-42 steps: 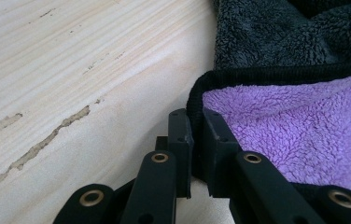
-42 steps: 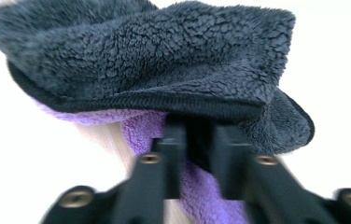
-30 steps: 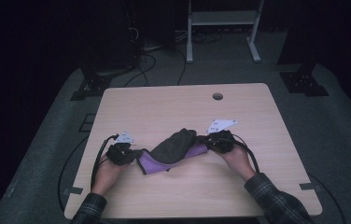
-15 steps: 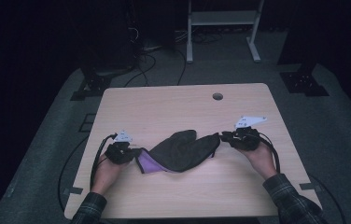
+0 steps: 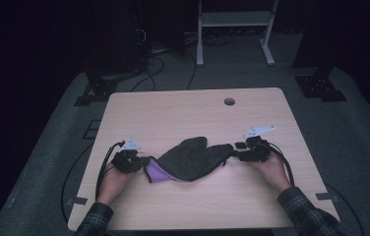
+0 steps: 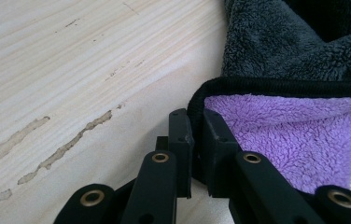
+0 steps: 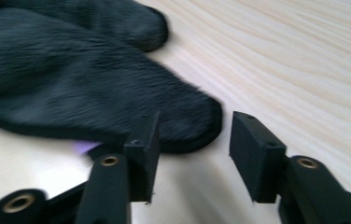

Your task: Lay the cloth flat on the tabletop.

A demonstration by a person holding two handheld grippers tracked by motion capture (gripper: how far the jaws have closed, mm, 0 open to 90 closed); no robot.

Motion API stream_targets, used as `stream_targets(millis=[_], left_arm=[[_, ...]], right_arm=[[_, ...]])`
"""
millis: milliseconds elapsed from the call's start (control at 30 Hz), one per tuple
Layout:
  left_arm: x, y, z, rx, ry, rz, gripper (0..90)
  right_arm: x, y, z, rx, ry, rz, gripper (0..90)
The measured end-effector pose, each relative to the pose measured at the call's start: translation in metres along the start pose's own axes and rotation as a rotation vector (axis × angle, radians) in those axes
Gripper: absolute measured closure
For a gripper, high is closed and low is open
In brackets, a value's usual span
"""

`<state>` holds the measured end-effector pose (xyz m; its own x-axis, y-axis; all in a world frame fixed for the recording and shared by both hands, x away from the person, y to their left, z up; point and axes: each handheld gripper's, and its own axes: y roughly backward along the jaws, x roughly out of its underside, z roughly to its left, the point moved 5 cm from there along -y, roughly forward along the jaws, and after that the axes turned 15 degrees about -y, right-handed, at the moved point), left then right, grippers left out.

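1. A pale wooden table [image 5: 173,115] with a round cable hole [image 5: 229,102] near its far edge stands on grey carpet [image 5: 355,123] in a dark room.
2. Behind it, a white metal stand [image 5: 234,29] and loose cables [image 5: 166,61] lie on the floor.
3. A dark grey towel [image 5: 193,157] with a purple underside lies crumpled at the table's middle.
4. The left gripper [image 6: 194,140] pinches the towel's black-bound corner.
5. The right gripper [image 7: 190,140] has just been opening; its jaws stand spread, the towel's tip just ahead of the gap, unpressed.
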<state>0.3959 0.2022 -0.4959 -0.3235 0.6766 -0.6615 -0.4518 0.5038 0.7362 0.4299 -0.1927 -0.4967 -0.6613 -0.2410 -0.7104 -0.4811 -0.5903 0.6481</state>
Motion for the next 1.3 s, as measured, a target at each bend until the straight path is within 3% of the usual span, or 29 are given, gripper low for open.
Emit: stream_targets(millis=[67,167,200,300,333,467,633,767,900,1067,1267,1300], left_arm=[[0.000,0.000,0.000,0.000,-0.003,0.002,82.2],[0.001,0.000,0.000,0.002,-0.005,0.002,82.3],[0.001,0.000,0.000,0.002,-0.004,0.002,82.7],[0.000,0.001,-0.001,0.004,-0.008,0.004,84.1],[0.000,0.001,0.000,0.006,-0.008,0.003,85.0],[-0.001,0.004,0.001,-0.006,-0.008,-0.012,85.4],[-0.008,0.013,0.006,-0.027,-0.006,-0.050,85.7],[-0.022,0.023,0.012,-0.060,-0.018,-0.097,85.8],[-0.037,0.033,0.019,-0.094,-0.025,-0.145,85.9],[-0.058,0.045,0.034,-0.142,-0.025,-0.198,85.9],[-0.088,0.063,0.064,-0.220,-0.019,-0.261,85.9],[-0.091,0.065,0.068,-0.228,-0.020,-0.264,85.9]], right_arm=[[-0.001,-0.008,-0.004,-0.019,-0.027,-0.005,49.6],[-0.001,-0.016,-0.006,-0.006,-0.027,0.016,48.2],[-0.001,-0.022,-0.006,-0.026,-0.025,0.037,58.4],[-0.001,-0.023,-0.004,-0.016,-0.010,0.035,67.6],[0.000,-0.022,-0.003,-0.013,-0.001,0.037,81.2],[-0.001,-0.018,-0.003,-0.007,0.007,0.028,83.9],[-0.012,0.005,0.000,0.003,0.022,-0.043,85.0],[-0.028,0.030,0.006,0.012,0.045,-0.120,85.2],[-0.041,0.044,0.010,0.020,0.058,-0.169,85.3],[-0.063,0.060,0.006,0.045,0.056,-0.227,85.3],[-0.102,0.085,-0.008,0.112,0.053,-0.319,85.5],[-0.102,0.085,-0.008,0.112,0.053,-0.319,85.5]])
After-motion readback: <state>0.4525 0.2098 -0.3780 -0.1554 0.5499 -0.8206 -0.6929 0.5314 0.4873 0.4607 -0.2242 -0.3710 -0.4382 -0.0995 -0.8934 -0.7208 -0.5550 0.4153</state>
